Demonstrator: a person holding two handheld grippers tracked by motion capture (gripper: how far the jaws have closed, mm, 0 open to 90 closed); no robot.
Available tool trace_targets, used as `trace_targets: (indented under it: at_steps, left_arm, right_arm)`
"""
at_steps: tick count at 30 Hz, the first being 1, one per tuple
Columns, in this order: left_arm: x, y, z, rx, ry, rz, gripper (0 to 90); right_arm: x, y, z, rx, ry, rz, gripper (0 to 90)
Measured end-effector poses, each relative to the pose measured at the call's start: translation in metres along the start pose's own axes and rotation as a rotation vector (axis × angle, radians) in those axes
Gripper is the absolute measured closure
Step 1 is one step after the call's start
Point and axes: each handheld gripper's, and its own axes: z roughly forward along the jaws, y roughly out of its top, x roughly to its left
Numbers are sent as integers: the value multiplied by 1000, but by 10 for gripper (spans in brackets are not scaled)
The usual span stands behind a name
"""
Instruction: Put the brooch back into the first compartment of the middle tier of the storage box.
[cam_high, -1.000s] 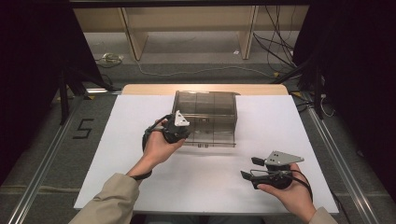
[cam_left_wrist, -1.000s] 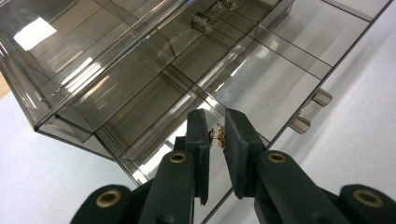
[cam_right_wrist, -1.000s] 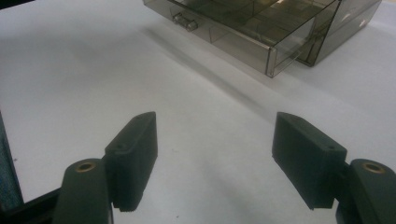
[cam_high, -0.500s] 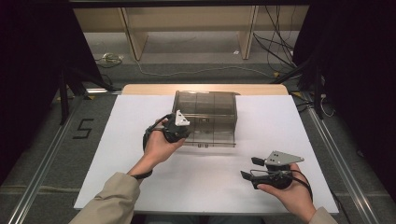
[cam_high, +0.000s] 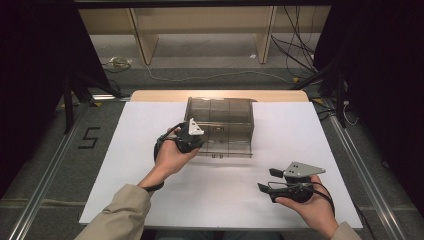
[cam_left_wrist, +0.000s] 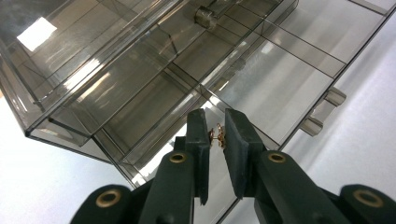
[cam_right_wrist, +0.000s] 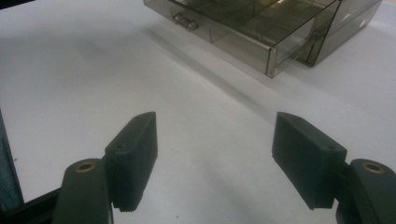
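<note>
One smoky translucent plastic drawer box (cam_high: 220, 125) is set at the twelve o'clock side of the white sheet (cam_high: 150, 125) covering the table, its interior divided by partitions into several compartments, all of which are seen to be without contents. One drawer (cam_right_wrist: 233, 35) is pulled slightly out at the box's front, and a small handle (cam_right_wrist: 184, 21) is seen on it in the right gripper view. The left gripper (cam_left_wrist: 216, 135) is placed against the box's nine o'clock corner, its two black jaws nearly closed, a thin clear edge of the box (cam_left_wrist: 205, 100) being pinched between them. The right gripper (cam_right_wrist: 215, 154) is held at five o'clock from the box, well apart from it, with its jaws spread wide and nothing grasped.
</note>
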Motion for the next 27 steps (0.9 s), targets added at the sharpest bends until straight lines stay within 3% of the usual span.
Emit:
trace_targets:
  at_steps: [27]
  left_arm:
    - [1, 0, 6, 11, 8, 5, 803]
  right_arm:
    - [0, 0, 1, 3, 1, -3, 320]
